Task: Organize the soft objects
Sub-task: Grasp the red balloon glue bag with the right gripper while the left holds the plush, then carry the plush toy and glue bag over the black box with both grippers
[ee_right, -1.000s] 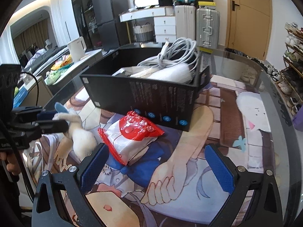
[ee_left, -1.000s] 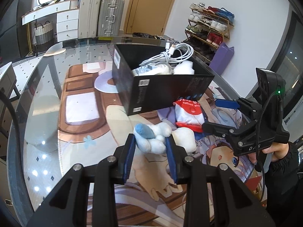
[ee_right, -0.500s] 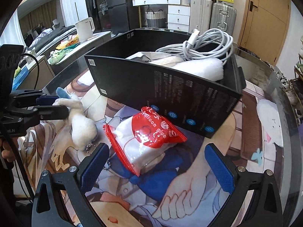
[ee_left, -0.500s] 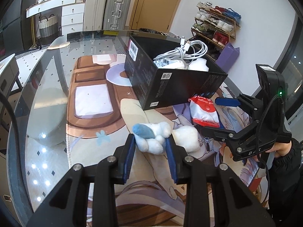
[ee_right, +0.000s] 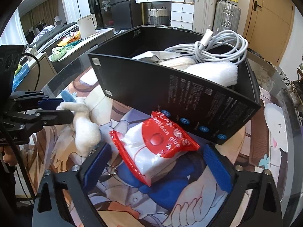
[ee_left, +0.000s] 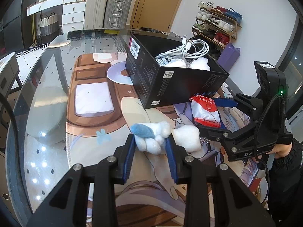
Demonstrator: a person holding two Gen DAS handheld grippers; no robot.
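My left gripper point(ee_left: 151, 143) is shut on a white plush toy with a blue ear point(ee_left: 153, 136), near the mat. The toy also shows in the right wrist view point(ee_right: 83, 126), with the left gripper point(ee_right: 55, 107) at its head. A red and white balloon glue packet point(ee_right: 153, 149) lies on the mat in front of the black box point(ee_right: 180, 102). My right gripper point(ee_right: 157, 162) is open, its jaws on either side of the packet. In the left wrist view the packet point(ee_left: 205, 111) lies between the right gripper's fingers point(ee_left: 225, 102). The box point(ee_left: 170, 83) holds a white cable point(ee_left: 189, 51) and white foam.
A glass table point(ee_left: 47, 94) carries a printed cartoon mat point(ee_left: 94, 102). Suitcases and drawers stand behind, a shoe rack point(ee_left: 217, 26) at the far right. A white kettle point(ee_right: 87, 26) stands on a side counter.
The right gripper has moved forward until its open jaws flank the packet. The left gripper has stayed shut on the plush and pulled back a little from the box.
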